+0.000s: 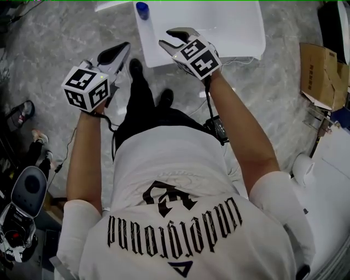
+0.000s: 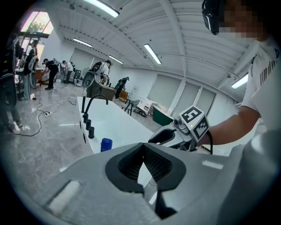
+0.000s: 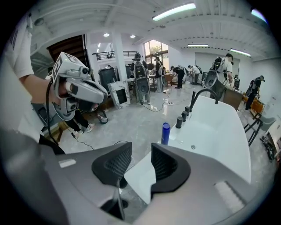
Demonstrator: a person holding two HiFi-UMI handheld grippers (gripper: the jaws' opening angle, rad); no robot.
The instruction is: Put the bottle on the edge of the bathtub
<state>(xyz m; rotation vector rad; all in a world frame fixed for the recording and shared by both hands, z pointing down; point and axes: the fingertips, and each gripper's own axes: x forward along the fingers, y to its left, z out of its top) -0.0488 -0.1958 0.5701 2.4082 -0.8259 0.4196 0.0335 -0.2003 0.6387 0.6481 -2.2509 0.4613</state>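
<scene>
Grey marble floor [image 1: 49, 38] all round. Cardboard box [image 1: 320, 76] off at the right edge. Black faucet [image 3: 203, 94] arching up, three dark knobs [image 3: 179, 122] in a row beside it. People [image 3: 180, 74] far back, under strip lights [image 3: 174, 12].

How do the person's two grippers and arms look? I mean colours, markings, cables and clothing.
The left gripper and the right gripper have light grey bodies and black ribbed pads. Each carries a white cube printed with black square markers. A black cable runs from each gripper along the arm. The person wears a white T-shirt with short sleeves and black lettering.
</scene>
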